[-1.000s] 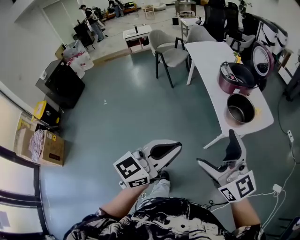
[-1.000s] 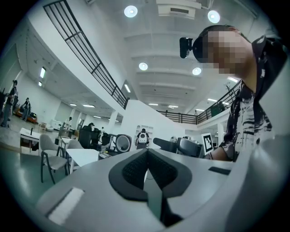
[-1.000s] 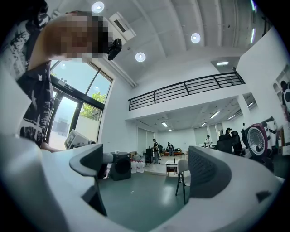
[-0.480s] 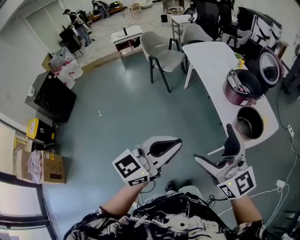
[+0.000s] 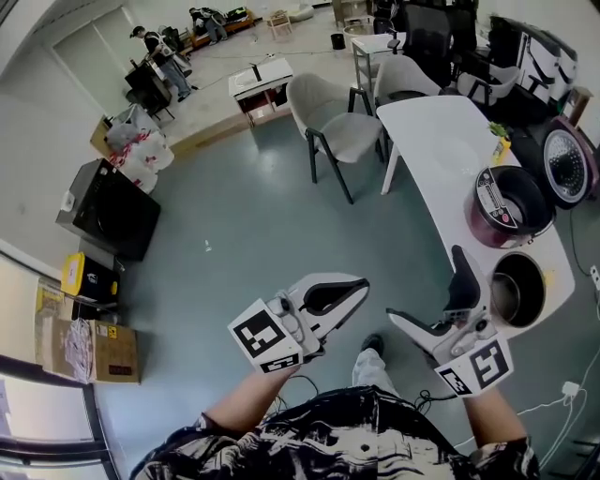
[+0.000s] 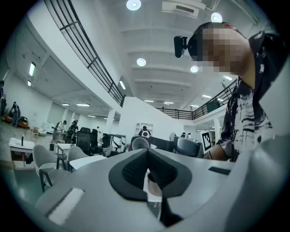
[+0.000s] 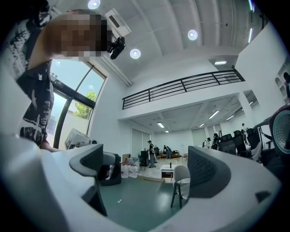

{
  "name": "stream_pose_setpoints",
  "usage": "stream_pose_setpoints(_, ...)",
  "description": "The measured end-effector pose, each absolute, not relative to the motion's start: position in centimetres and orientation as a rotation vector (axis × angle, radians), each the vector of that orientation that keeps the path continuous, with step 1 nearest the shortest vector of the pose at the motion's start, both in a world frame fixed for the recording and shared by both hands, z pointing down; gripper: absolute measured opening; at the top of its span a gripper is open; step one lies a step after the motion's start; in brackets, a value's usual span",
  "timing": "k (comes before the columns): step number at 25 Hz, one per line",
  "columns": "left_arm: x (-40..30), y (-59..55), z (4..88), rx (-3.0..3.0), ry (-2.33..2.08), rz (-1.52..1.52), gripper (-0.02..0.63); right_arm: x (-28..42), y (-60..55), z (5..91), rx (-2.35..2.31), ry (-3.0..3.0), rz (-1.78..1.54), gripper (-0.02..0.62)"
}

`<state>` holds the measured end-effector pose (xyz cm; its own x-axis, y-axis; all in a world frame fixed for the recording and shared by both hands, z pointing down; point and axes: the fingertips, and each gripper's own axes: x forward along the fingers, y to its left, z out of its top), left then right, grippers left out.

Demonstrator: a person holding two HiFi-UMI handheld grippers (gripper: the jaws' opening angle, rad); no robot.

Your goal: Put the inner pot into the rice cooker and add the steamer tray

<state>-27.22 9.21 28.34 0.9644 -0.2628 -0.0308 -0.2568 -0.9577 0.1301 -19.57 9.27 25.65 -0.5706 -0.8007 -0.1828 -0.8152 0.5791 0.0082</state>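
You are closing on the tabletop's [image 5: 441, 141] near end, the inner pot [image 5: 514, 289] now near your spread-open right gripper [image 5: 427, 286], left gripper's [image 5: 356, 284] jaws together, both empty.

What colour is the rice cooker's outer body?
The rice cooker is maroon, clearest in the head view.

A grey-green floor [image 5: 272, 234] stretched across the open hall, where a grey upholstered chair [image 5: 330, 127] stood at a long white worktop [image 5: 431, 131]. Round ceiling lights [image 6: 133, 4] burned above a black-railed mezzanine balcony [image 7: 181, 86]. Tall windows [image 7: 74, 106] showed daylight, and brown cardboard boxes [image 5: 89, 349] sat by the wall.
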Motion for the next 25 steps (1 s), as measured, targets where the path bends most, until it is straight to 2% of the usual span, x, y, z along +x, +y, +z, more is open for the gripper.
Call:
stream_pose_setpoints(8,-20.2,-4.6,27.8,3.007,-0.433,-0.02,0.005,-12.9,-4.5,25.1,-1.299,2.648,0.135,0.54)
stream_pose_setpoints(15,-18.5,-14.6,28.4,2.996,-0.388,-0.012,0.005,-11.4,-13.4,25.4,-1.342,2.637,0.12,0.54)
stream_pose_setpoints(25,-9.9,-30.6,30.8,3.01,0.163,-0.018,0.005,-6.1,-26.9,27.5,-1.748,2.457,0.167,0.54)
